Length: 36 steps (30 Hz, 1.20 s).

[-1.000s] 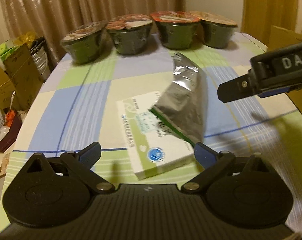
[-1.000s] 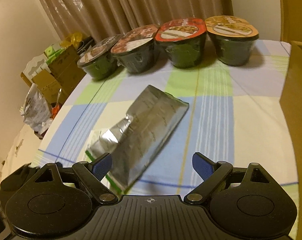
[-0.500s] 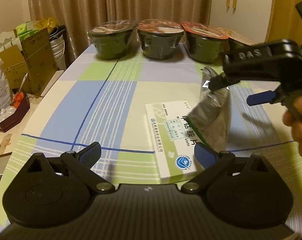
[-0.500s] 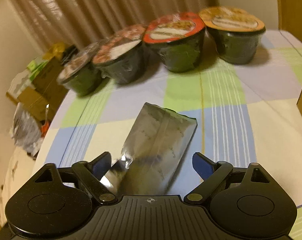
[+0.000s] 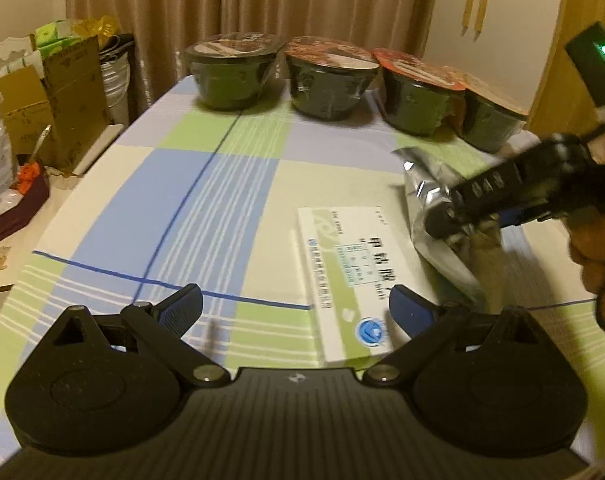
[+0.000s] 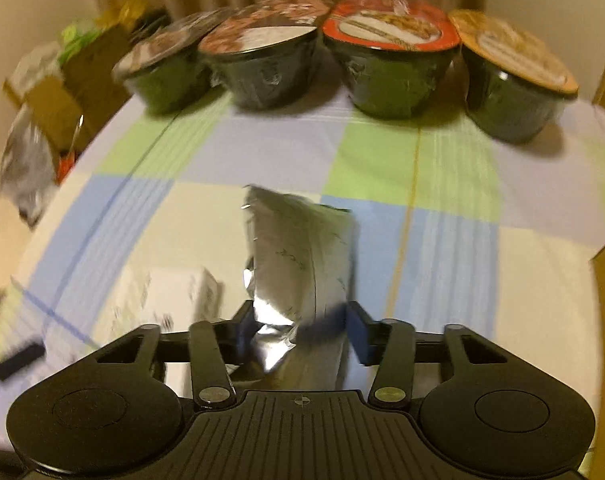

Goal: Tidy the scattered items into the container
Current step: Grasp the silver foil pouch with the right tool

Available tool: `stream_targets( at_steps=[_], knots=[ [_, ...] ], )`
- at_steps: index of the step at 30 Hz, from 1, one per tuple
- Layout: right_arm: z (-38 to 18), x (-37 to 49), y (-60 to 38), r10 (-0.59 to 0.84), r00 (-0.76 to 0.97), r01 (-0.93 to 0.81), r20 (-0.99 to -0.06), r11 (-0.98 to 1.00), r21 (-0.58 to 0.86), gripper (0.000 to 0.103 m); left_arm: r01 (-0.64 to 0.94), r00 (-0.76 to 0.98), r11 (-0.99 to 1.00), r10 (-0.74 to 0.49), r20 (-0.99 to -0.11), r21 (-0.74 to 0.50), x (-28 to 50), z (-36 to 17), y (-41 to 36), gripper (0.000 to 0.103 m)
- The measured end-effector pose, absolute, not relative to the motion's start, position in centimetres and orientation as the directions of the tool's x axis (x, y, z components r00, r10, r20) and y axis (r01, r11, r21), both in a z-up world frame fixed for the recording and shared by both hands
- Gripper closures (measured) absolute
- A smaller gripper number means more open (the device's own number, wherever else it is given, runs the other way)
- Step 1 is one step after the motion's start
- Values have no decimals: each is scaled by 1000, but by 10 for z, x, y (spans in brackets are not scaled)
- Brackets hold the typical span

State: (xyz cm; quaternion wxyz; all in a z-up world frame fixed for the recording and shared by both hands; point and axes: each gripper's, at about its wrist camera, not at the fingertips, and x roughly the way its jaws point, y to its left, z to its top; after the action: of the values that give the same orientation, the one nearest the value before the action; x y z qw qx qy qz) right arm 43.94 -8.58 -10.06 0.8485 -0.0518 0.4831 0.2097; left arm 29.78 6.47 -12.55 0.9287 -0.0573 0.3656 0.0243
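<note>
My right gripper point(image 6: 300, 330) comes in low and near level over the checked tablecloth point(image 6: 454, 248), a hand point(image 5: 598, 256) behind it at the edge of the left view; its jaws are pinched in on the near end of the silver foil pouch point(image 6: 302, 256), blue pads pressing both sides; the pouch runs from the pads toward the four noodle bowls point(image 6: 390, 68) lined up well beyond it; white medicine box point(image 5: 342, 276) lies flat just left of the pouch, touching or under its edge, can't tell which; my left gripper point(image 5: 296, 308) hovers low, jaws spread wide, nothing between them, the box's near end just ahead of its right pad.
</note>
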Motion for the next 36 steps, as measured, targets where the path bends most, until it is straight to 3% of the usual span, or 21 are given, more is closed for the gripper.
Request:
stream_targets(
  at_steps=[4, 8, 10, 13, 16, 19, 26, 27, 28, 30, 36],
  knots=[
    [-100, 409, -106, 257, 439, -431, -861, 901, 49, 59, -43, 730, 993, -43, -682, -109, 301, -127, 55, 5],
    [-102, 382, -130, 256, 419, -405, -871, 912, 73, 59, -8, 717, 997, -52, -695, -83, 303, -129, 43, 6],
    [-104, 368, -144, 274, 427, -362, -862, 925, 115, 56, -2, 709, 998, -48, -704, -69, 304, -132, 41, 11],
    [-112, 350, -153, 295, 406, -335, -865, 929, 159, 36, 0, 700, 997, -57, -711, -79, 307, -136, 40, 20],
    [-111, 346, -144, 281, 400, -378, -872, 918, 123, 35, 20, 706, 996, -74, -704, -85, 306, -134, 39, 36],
    [-104, 350, -139, 288, 414, -414, -863, 904, 103, 35, 43, 705, 995, -91, -703, -87, 307, -132, 37, 43],
    [-111, 360, -144, 291, 392, -408, -873, 905, 119, 35, 44, 706, 995, -97, -701, -94, 306, -131, 39, 43],
    [-111, 360, -143, 291, 391, -408, -873, 905, 119, 35, 42, 706, 995, -92, -702, -88, 306, -131, 38, 36],
    [-110, 360, -143, 288, 392, -411, -874, 904, 113, 35, 36, 704, 996, -86, -705, -85, 307, -132, 37, 20],
    [-110, 360, -141, 282, 391, -415, -876, 904, 106, 35, 24, 703, 996, -77, -707, -85, 307, -135, 35, 13],
    [-111, 360, -137, 283, 377, -430, -882, 897, 104, 35, 58, 692, 998, -57, -719, -23, 308, -141, 25, 18]
  ],
)
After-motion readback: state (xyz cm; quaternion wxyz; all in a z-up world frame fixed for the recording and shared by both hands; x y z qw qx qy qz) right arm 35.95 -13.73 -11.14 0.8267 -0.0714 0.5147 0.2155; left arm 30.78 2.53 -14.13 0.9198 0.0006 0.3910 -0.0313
